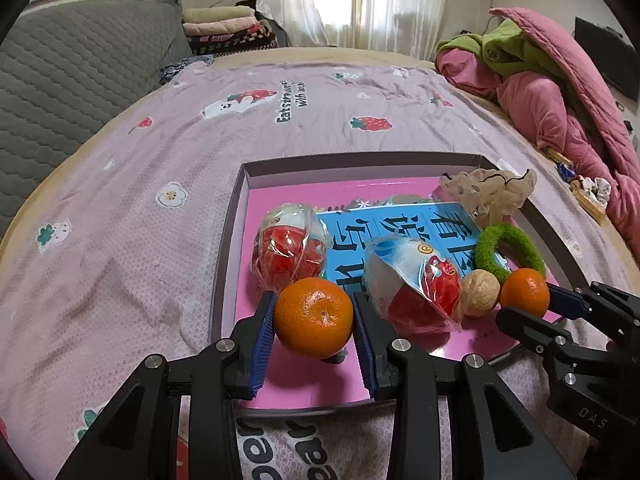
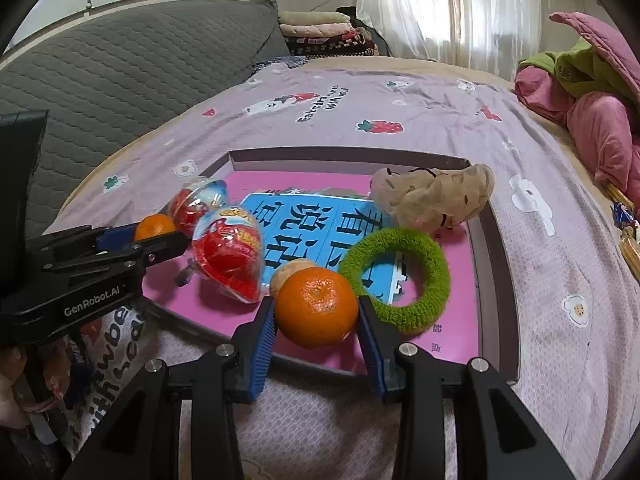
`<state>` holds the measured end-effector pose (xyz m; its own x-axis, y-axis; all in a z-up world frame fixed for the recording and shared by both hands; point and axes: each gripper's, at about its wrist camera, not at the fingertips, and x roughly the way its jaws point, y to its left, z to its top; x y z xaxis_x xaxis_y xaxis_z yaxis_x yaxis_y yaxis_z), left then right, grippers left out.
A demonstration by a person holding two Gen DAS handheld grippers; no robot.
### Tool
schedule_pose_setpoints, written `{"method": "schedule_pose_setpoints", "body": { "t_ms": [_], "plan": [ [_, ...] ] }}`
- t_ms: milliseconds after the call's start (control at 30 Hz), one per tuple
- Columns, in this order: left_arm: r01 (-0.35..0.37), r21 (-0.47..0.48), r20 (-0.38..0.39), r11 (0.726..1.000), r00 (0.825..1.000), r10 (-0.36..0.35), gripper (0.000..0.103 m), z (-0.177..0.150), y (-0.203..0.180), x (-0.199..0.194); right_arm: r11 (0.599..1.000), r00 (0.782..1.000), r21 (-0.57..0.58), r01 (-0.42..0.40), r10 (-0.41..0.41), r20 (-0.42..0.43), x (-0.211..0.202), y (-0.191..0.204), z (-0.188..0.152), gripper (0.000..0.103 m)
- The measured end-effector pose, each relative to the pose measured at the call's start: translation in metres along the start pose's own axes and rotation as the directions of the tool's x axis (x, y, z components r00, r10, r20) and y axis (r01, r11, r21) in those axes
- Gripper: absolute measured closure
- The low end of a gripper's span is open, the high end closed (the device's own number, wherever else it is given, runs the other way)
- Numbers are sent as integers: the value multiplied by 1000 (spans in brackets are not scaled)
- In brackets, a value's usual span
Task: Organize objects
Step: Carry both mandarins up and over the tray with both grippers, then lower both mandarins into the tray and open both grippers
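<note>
Nearest the left wrist camera, the left gripper (image 1: pixel 313 322) pinches a mandarin (image 1: pixel 313 313) over the near edge of the shallow box (image 1: pixel 360 163), beside two wrapped red toys (image 1: pixel 289 247), while the right wrist view shows the right gripper (image 2: pixel 317 316) clamping another mandarin (image 2: pixel 317 306) by a walnut (image 2: pixel 289 273) and green scrunchie (image 2: pixel 430 276)

A wide bed (image 1: pixel 280 128) fills the room, spread with a lilac sheet printed with strawberries. A grey quilted headboard (image 1: pixel 80 64) stands on the left, folded blankets (image 1: pixel 228 28) stacked beyond it. Daylight comes through white curtains (image 1: pixel 372 0) at the far window. Pink and green bedding (image 1: pixel 560 92) is heaped on the right.
</note>
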<state>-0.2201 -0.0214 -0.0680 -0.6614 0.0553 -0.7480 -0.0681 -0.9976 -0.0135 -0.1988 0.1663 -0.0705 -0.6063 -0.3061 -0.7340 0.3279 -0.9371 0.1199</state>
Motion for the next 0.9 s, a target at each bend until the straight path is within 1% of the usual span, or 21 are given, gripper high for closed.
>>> {"method": "schedule_pose_setpoints", "body": {
  "t_ms": [467, 633, 900],
  "plan": [
    [-3, -8, 1, 1000, 1000, 3, 66, -1, 0, 6, 999, 1000, 18, 29, -29, -7, 10, -11, 3, 63],
    [-3, -15, 4, 1000, 1000, 3, 65, -1, 0, 8, 999, 999, 8, 45, -45, -12, 14, -11, 5, 63],
    [-2, -13, -6, 1000, 1000, 2, 65, 0, -1, 13, 999, 999, -26, 47, -47, -27, 18, -4, 8, 63]
  ]
}}
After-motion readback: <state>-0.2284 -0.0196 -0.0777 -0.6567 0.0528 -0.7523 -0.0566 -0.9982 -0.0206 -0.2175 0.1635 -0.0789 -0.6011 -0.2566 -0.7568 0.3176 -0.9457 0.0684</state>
